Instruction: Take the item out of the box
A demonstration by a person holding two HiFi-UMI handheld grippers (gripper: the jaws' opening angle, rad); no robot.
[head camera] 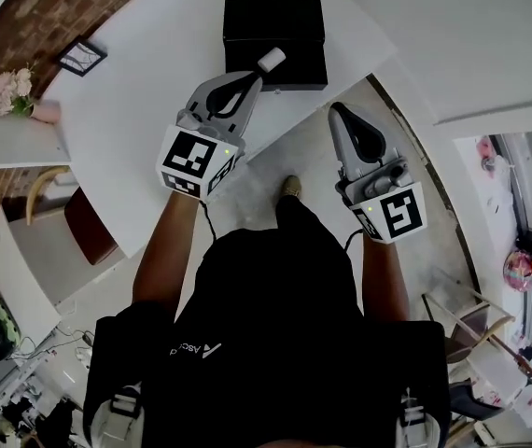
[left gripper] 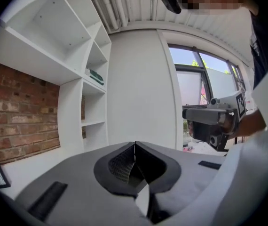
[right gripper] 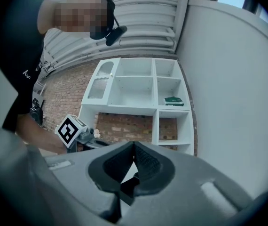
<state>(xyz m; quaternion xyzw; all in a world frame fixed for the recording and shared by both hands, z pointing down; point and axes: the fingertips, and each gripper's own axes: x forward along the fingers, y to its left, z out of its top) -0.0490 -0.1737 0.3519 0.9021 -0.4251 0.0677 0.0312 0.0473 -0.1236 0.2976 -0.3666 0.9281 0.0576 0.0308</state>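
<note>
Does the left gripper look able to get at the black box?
Probably yes: the left gripper hangs close by the black box, and nothing shows between them on the white table. Its jaws are shut, though.

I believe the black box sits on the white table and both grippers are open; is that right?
Not quite: the black box sits on the white table, but the left gripper and right gripper are shut, jaws together, as the two gripper views show.

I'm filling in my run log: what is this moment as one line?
black rectangular box: on white table | left gripper: shut, empty, near box | right gripper: shut, empty, beside table
</note>
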